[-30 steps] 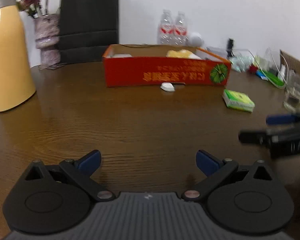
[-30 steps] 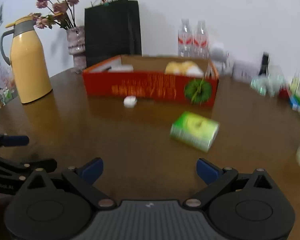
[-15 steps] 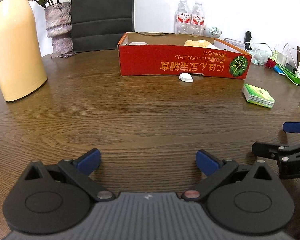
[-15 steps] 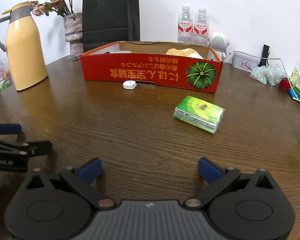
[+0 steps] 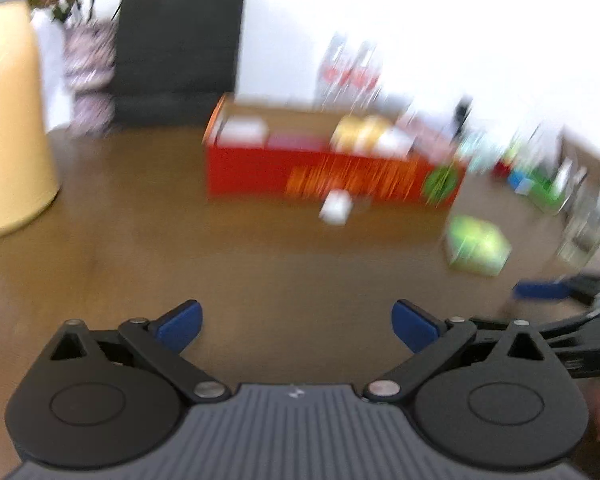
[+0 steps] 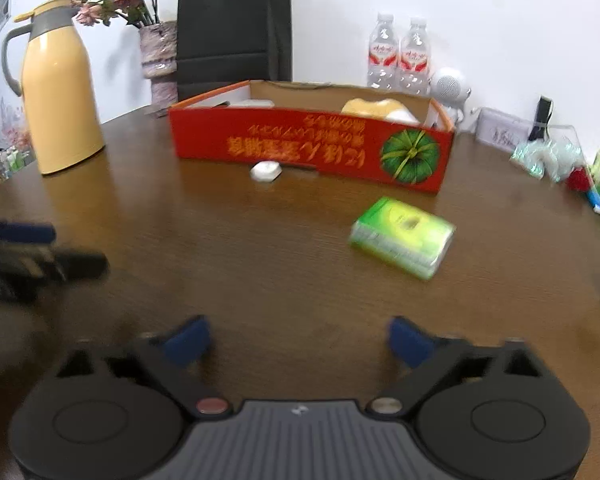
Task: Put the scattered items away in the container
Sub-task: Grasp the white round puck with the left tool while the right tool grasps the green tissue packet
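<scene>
Dark wooden table [image 6: 284, 264], bearing a red box [image 6: 312, 148] toward the back. Just before the box a small white case [image 6: 265, 171], nearer and to the right a green tissue pack [image 6: 402, 236]. At the left a yellow jug [image 6: 60, 96]; behind, a vase [image 6: 160, 60], a black bag [image 6: 234, 28] and two bottles [image 6: 398, 56].

Home, wooden table [image 6: 280, 264], thermos [image 6: 58, 96], flower vase [image 6: 160, 60]

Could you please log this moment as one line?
left gripper: open, empty | right gripper: closing, empty | green packet, white piece: outside red box
</scene>
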The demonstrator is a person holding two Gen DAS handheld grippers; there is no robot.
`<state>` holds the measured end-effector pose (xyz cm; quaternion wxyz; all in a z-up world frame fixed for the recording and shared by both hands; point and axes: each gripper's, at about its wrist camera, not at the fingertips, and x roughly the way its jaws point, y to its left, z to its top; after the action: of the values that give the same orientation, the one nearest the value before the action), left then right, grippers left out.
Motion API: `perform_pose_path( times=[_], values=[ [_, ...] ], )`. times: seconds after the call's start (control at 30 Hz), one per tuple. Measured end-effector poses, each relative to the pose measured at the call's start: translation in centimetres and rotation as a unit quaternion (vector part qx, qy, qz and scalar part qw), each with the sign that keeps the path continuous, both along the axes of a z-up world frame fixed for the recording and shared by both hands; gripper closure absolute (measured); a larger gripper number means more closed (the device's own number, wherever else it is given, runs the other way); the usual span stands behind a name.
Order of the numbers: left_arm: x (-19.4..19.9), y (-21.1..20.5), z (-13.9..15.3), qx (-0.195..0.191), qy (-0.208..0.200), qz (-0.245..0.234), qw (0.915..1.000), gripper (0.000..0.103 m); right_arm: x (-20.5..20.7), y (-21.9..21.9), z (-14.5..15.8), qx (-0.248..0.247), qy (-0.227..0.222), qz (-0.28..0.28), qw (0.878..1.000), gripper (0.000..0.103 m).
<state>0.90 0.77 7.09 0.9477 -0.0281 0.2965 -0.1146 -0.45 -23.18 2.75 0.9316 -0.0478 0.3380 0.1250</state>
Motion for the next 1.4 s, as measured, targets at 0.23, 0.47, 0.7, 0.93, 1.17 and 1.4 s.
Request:
perform_pose_path(
  times=[0.23,0.47,0.7,0.93,1.17,1.4],
  values=[
    [9.0,-4.4,0.5,0.024,-0.012,-0.065,0.9975,0.004,7.6,-3.7,1.3,0.073,0.018,-0.103,0.992,0.016],
    [14.3,-7.4,-2.4,0.022,0.020,-0.066,0.9974,0.037,9.8,-2.6,0.1,0.025,-0.003,-0.089,0.996,0.040],
    [16.4,-8.0,-3.8,0.024,0.043,-0.068,0.9965,0.047,9.3,-3.9,-0.2,0.057,-0.024,-0.082,0.995,0.040],
    [15.8,-7.8,-3.9,0.037,0.036,-0.064,0.9966,0.077,8.6,-3.3,-0.1,0.026,-0.036,-0.074,0.996,0.040],
    [13.6,-6.8,-2.5,0.027,0.023,-0.065,0.9972,0.077,8.7,-3.1,-0.5,0.012,-0.029,-0.075,0.997,0.037],
    [6.5,-4.2,-0.4,-0.014,-0.014,-0.022,0.9996,0.077,8.9,-3.5,-1.0,0.023,-0.016,-0.078,0.997,0.039]
  ],
)
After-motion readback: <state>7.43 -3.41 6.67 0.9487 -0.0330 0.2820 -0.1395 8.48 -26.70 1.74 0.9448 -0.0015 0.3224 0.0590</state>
